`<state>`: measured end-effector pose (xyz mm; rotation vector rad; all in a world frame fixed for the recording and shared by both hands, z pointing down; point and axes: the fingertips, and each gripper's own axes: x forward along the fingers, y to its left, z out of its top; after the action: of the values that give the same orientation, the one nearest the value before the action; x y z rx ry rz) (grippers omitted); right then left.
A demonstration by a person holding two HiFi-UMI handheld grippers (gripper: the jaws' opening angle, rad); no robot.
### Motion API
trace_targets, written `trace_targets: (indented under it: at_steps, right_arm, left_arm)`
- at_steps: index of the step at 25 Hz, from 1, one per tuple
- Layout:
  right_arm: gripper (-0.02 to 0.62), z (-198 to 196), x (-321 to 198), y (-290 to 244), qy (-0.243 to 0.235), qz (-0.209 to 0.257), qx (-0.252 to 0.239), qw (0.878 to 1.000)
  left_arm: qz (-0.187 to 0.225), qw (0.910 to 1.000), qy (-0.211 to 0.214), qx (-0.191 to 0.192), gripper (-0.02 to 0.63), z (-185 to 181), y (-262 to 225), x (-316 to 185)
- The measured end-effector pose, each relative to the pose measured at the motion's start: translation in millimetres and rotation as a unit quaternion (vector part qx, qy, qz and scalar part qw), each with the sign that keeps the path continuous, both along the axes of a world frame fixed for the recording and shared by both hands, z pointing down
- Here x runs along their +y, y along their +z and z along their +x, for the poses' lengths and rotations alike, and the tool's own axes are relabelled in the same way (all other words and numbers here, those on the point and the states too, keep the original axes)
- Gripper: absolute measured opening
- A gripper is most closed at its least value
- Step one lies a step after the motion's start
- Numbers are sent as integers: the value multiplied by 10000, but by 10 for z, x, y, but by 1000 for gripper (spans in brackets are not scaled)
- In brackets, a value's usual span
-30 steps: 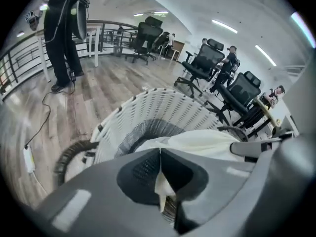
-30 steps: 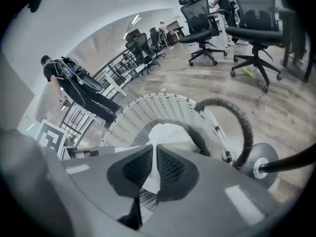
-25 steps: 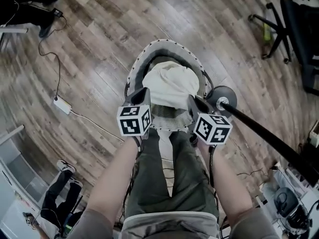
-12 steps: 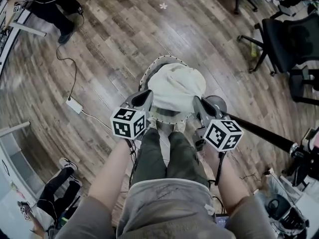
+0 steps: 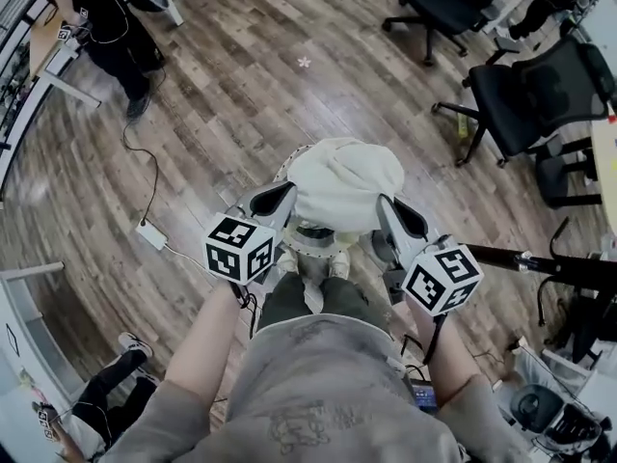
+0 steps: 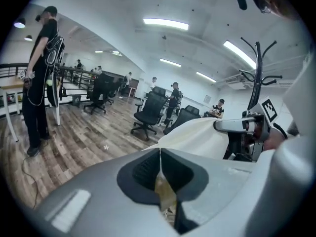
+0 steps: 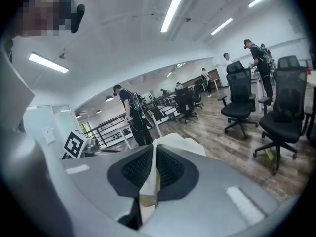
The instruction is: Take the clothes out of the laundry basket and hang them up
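Garment (image 5: 345, 183): I've lifted it higher above the laundry basket (image 5: 310, 239) since a second ago, frame centre.
Left gripper (image 5: 281, 196): fingers pinching its cloth.
Right gripper (image 5: 388, 208): fingers pinching it too.

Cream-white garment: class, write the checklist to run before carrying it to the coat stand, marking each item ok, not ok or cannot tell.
1. Left gripper: fingers shut on the cream-white cloth garment: ok.
2. Right gripper: fingers shut on it: ok.
3. Garment held above the round grey laundry basket: ok.
4. All of it clear of the basket: cannot tell.
5. Black metal coat stand within sight: ok.
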<state>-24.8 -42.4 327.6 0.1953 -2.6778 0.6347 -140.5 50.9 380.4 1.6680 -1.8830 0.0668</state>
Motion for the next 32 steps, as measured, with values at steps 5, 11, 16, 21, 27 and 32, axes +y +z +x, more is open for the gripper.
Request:
trace_targets:
  at_steps: [5, 11, 16, 21, 27, 32]
  right_arm:
    - [38, 100, 85, -542, -20, 374, -253, 9990]
    - [38, 316, 99, -933, 144, 523, -480, 9974]
    - [38, 423, 105, -1083, 240, 683, -531, 9960]
    - [40, 586, 2, -1219, 498, 910, -565, 9930]
    - [38, 904, -196, -1666, 939, 1310, -843, 9833]
    - [38, 1359, -522, -2122, 1632, 1868, -1063, 9629]
  left_arm:
    - [306, 9992, 209, -142, 5, 55, -571, 25]
    - [524, 9975, 401, -263, 5, 217, -1009, -32]
    - [639, 9960, 570, -266, 5, 277, -1183, -85]
    - [793, 9919, 912, -384, 5, 372, -1384, -307]
    - [1244, 9805, 1416, -559, 5, 622, -1892, -674]
    - [1800, 9597, 2059, -646, 5, 993, -2355, -1192]
